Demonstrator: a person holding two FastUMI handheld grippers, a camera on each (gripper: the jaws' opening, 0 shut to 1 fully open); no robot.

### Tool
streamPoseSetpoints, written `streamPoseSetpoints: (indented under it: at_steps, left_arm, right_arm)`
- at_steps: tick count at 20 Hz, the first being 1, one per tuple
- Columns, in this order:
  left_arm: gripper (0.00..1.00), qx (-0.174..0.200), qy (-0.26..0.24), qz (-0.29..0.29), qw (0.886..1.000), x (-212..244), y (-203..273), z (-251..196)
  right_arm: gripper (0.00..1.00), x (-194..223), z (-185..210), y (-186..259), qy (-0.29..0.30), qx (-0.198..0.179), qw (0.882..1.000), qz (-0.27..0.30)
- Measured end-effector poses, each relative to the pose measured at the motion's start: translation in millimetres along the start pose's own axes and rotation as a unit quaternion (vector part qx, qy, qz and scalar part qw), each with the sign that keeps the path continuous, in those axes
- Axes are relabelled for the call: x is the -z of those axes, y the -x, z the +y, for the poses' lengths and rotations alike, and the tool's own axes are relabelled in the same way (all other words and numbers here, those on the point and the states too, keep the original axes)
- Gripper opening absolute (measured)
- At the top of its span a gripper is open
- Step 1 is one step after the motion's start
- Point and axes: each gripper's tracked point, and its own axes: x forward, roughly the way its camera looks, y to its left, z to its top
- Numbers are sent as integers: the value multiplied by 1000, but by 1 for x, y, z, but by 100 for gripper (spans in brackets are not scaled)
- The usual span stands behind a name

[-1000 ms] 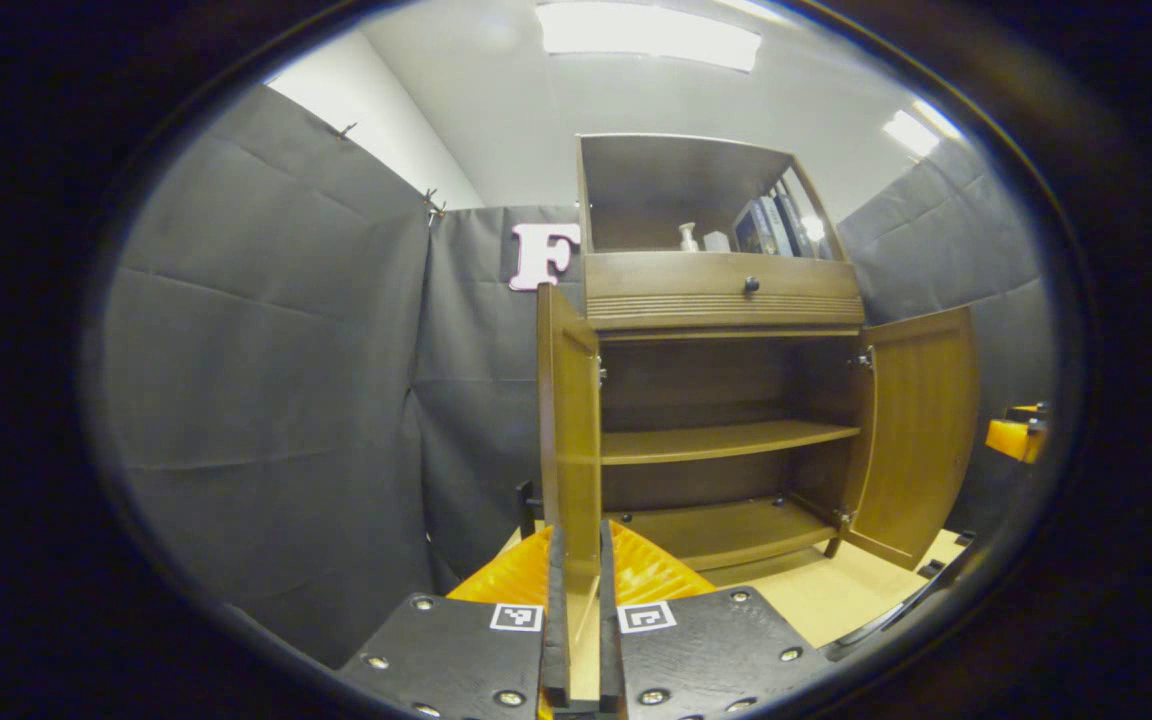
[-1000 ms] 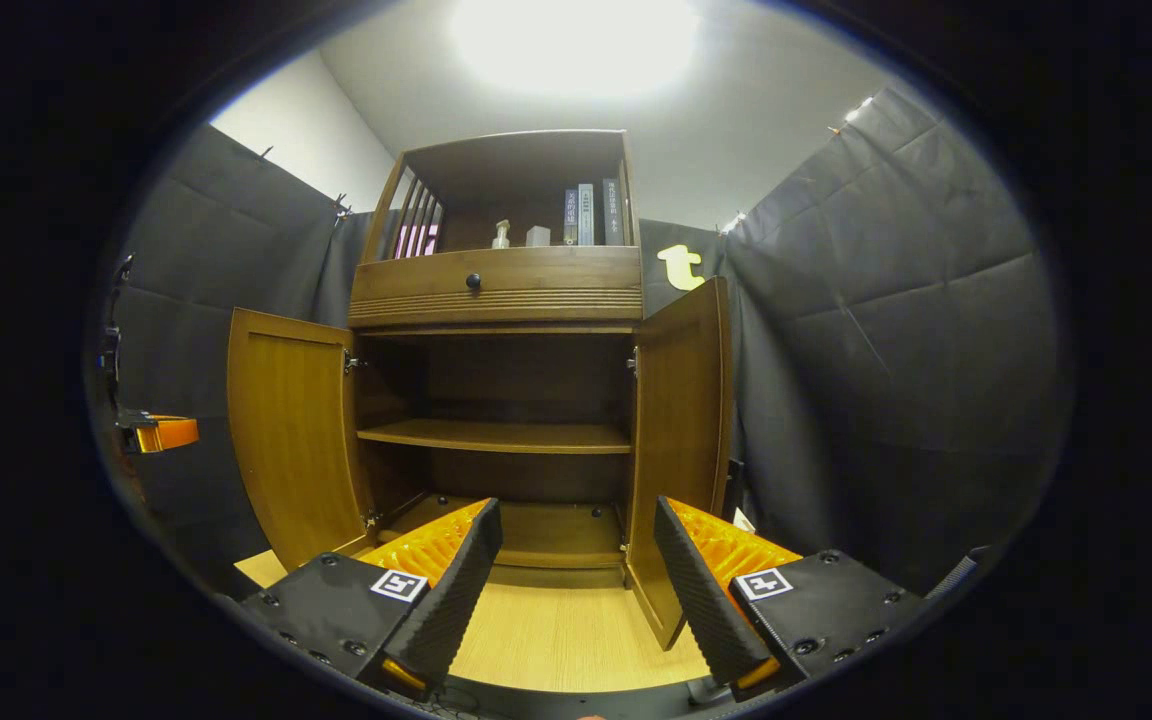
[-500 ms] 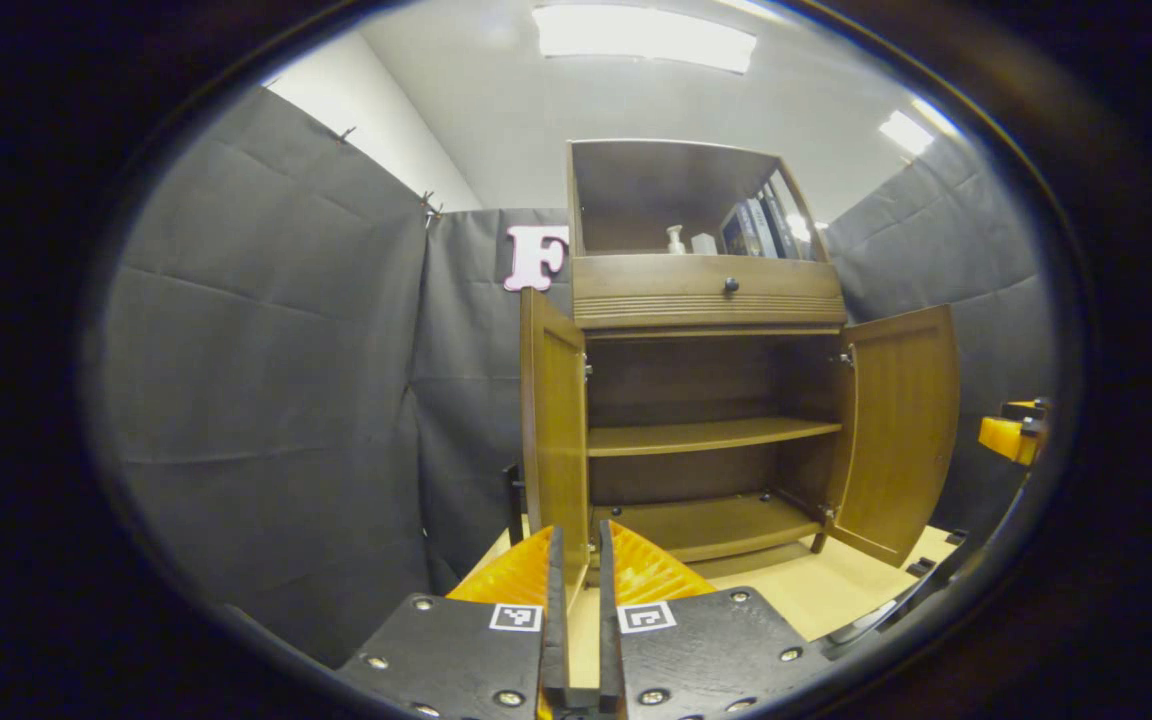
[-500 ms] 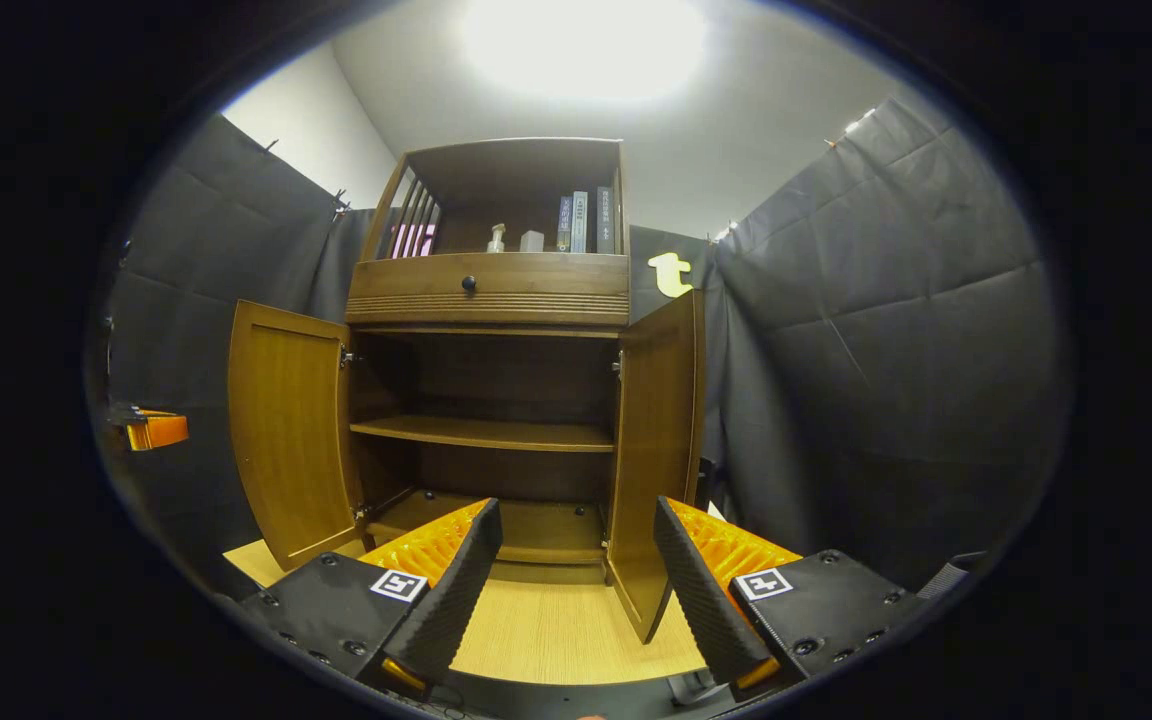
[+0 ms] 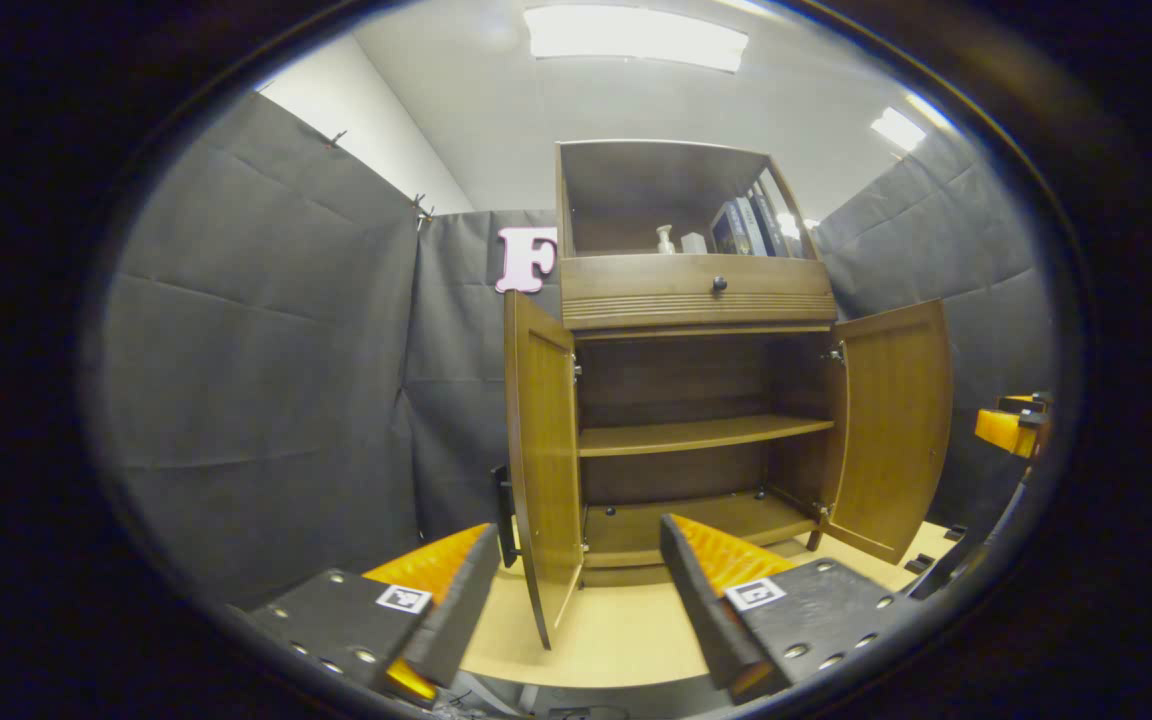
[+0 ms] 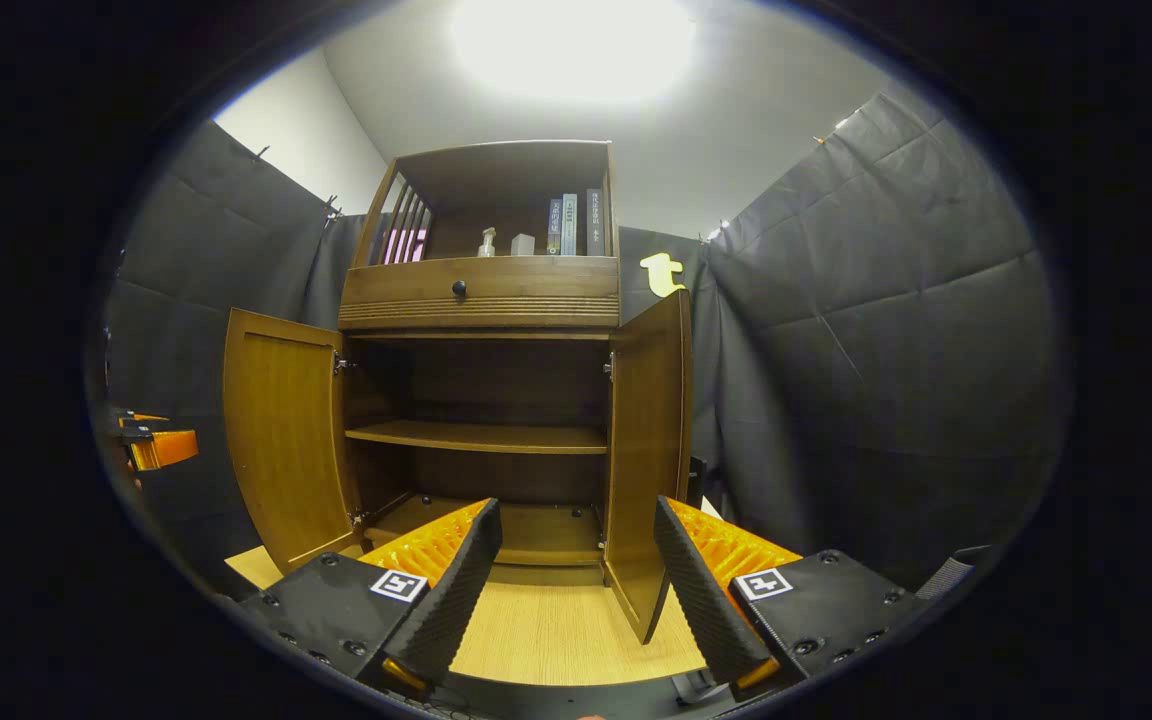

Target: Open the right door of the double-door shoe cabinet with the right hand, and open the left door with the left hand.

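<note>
With both doors swung wide off the cabinet [image 6: 481, 290] and the task judged done, stood back with left gripper [image 5: 566, 600] and right gripper [image 6: 576, 590] spread empty, left door [image 5: 543, 470] and right door [image 6: 648, 460] clear.

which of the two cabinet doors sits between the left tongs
The left door, standing edge-on between the open left tongs. The right door hangs open far off to the side.

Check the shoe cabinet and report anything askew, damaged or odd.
Nothing stands out. The left door and right door both hang open and straight on the shoe cabinet; the shelf sits level and bare. Both grippers are open, clear of the doors.
</note>
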Motion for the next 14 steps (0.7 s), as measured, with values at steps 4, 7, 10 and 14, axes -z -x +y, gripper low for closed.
streamPoseSetpoints:
  at_steps: [4, 7, 10, 14]
  left_arm:
    - [96, -10, 5, -7, 1000, -4, 3, 4]
    - [96, -18, 11, -14, 1000, -7, 3, 8]
    - [96, -17, 7, -15, 1000, -9, 4, 8]
    - [96, -23, -9, -24, 999, -15, 3, 10]
  right_arm:
    - [96, -1, 1, -5, -7, -3, 1000, 2]
    - [96, -1, 1, -6, -10, -5, 1000, 2]
    - [96, -6, 4, -6, -9, -6, 1000, -6]
    - [96, -2, 6, -5, -3, -7, 1000, -7]
